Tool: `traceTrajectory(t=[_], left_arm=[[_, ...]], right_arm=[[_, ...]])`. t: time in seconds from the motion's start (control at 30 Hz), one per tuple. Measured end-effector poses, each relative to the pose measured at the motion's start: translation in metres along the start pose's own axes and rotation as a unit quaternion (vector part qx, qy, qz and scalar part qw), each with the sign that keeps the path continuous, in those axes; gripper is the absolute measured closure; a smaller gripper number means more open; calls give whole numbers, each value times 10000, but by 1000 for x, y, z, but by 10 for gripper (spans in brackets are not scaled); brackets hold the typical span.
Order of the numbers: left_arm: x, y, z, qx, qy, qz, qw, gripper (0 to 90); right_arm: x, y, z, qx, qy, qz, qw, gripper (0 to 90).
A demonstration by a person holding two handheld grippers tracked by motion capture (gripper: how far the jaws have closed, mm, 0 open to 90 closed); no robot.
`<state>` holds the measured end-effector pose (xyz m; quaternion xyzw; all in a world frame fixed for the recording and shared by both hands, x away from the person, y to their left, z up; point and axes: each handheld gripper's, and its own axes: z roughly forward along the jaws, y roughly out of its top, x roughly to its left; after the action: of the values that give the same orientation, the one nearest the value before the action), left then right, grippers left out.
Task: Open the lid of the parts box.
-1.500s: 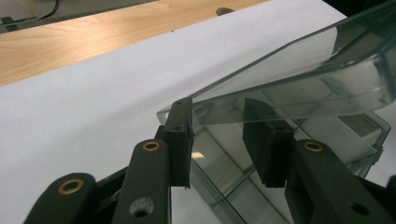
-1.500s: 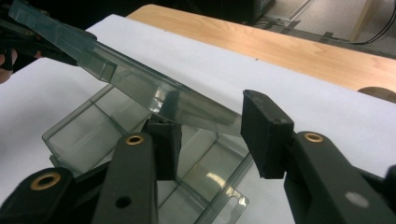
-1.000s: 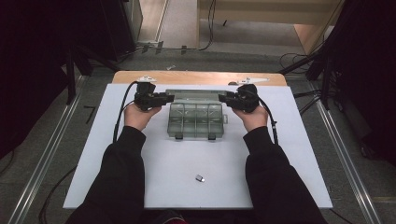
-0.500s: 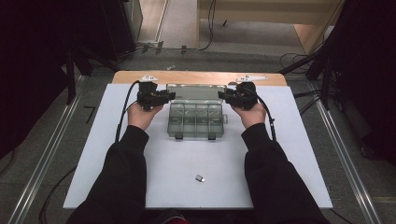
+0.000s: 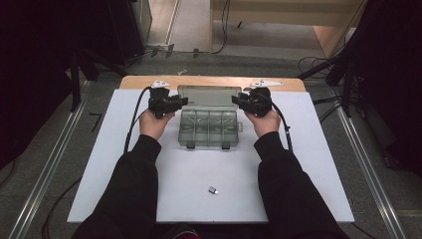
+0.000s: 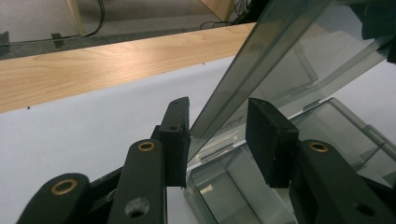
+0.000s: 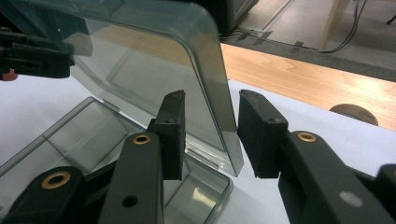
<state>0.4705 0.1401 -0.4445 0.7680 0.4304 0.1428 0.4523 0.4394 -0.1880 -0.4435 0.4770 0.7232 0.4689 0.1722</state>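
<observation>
Between both jaws, box lid edges.

A wooden table stands in the upper middle of the high view, its bare wood showing as a strip along the top. A white board lies on it and covers the rest, reaching down to the bottom of the frame. On the board, in the upper middle, sits a clear box with its lid raised. Lower down, just right of centre, lies a small grey piece, well apart from the box. Two white brackets rest on the wood strip, at upper left and upper right.
</observation>
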Motion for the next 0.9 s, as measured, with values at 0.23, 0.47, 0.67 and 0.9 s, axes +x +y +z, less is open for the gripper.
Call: traceTrajectory(t=[0.23, 0.47, 0.67, 0.9], left_arm=[[-2, -1, 3, -27, 123, 86, 9999, 605], [4, -4, 7, -80, 28, -133, 9999, 604], [0, -7, 14, -41, 226, 83, 9997, 604], [0, -6, 16, -193, 256, 88, 9994, 604]], right_arm=[[0, -1, 6, -99, -141, 49, 9998, 616], [-1, -3, 11, -95, -180, 119, 9997, 614], [-1, -5, 17, -120, -293, 90, 9995, 614], [-4, -8, 25, -128, -279, 144, 9994, 613]])
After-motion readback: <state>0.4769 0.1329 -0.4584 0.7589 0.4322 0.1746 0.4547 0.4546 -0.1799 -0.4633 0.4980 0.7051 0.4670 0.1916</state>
